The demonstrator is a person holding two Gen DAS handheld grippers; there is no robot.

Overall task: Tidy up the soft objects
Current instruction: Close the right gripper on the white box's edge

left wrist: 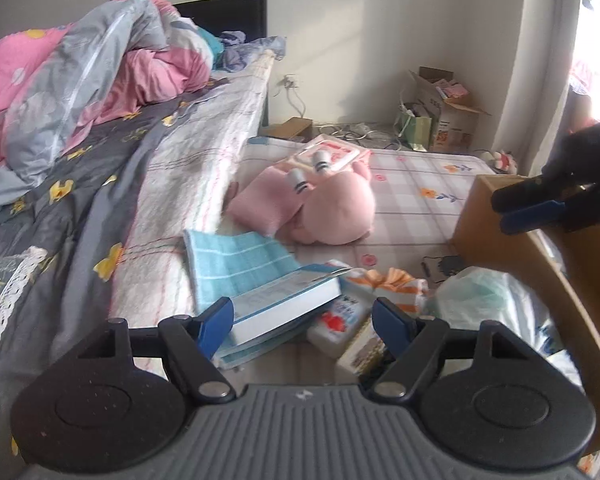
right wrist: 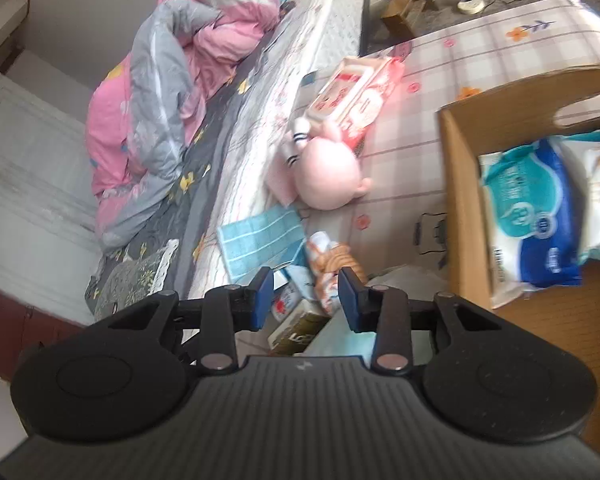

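Left gripper (left wrist: 303, 322) hangs with its jaws wide apart and nothing between them, above the clutter on the low mat (left wrist: 416, 196). Taking the box (left wrist: 512, 240) as landmark: far left of it rises the bed (left wrist: 188, 168) edge, then the blue towel (left wrist: 236, 260), a book (left wrist: 288, 304) on the towel's near edge, the pink plush (left wrist: 332, 208) further back, and small packets (left wrist: 340, 324) just beside the box. Right gripper (right wrist: 306, 300) is partly open, also empty, near the box's open top, where tissue packs (right wrist: 540, 216) already lie.

Risks, as I judge them: a grab at the towel could drag the book along, since it overlaps the cloth; wide jaws may also catch two packets at once. Room is tight between bed edge and box wall; a low carry could strike the rim, and both grippers converging there might collide. Above the mat is open.
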